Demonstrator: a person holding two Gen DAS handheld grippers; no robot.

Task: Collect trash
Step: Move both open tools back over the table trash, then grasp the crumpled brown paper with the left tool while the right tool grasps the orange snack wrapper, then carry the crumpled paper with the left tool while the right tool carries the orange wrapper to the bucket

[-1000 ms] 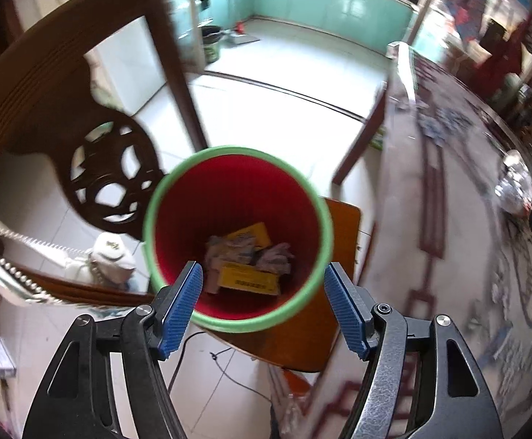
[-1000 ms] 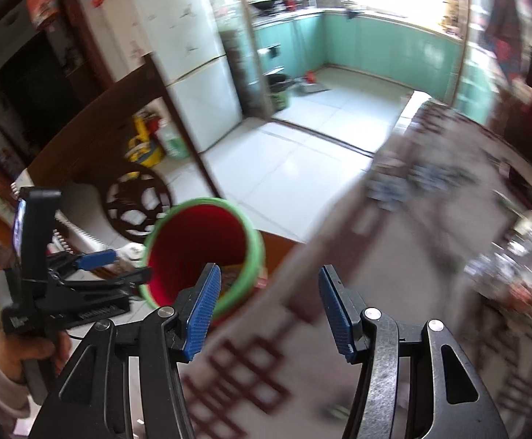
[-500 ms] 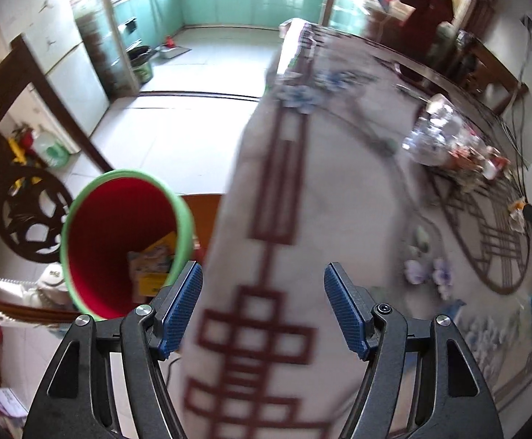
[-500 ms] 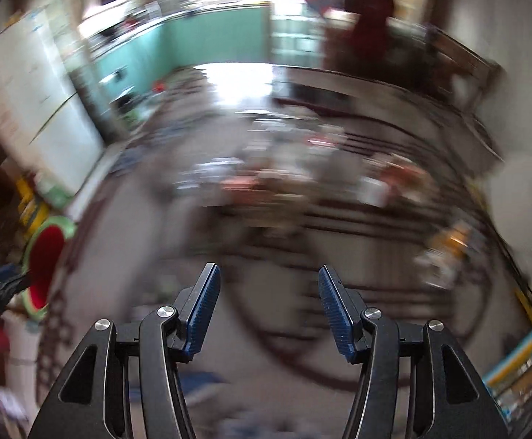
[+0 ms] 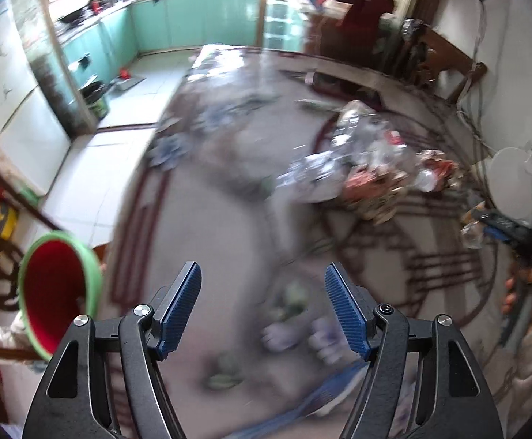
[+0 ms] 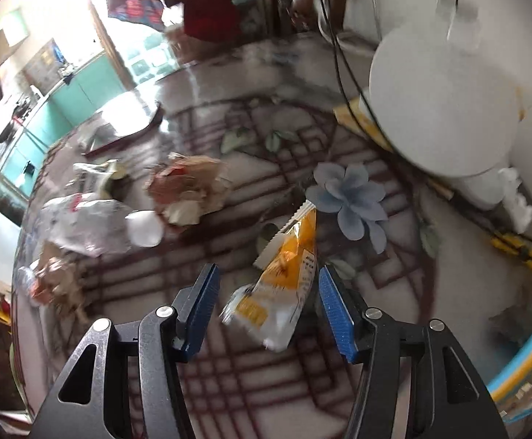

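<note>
My right hand-held gripper (image 6: 267,305) hangs released over the desk (image 6: 393,256), an orange-and-white wrapper (image 6: 284,285) lying between its spread fingers. My left hand-held gripper (image 5: 262,309) is also released, holding nothing; the red bin (image 5: 52,281) sits far left, off the desk's edge.

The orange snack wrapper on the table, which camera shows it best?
The right wrist view: the orange snack wrapper lies large and fairly sharp between the open jaws. The left wrist view is motion-blurred, and I cannot pick it out there.
</note>
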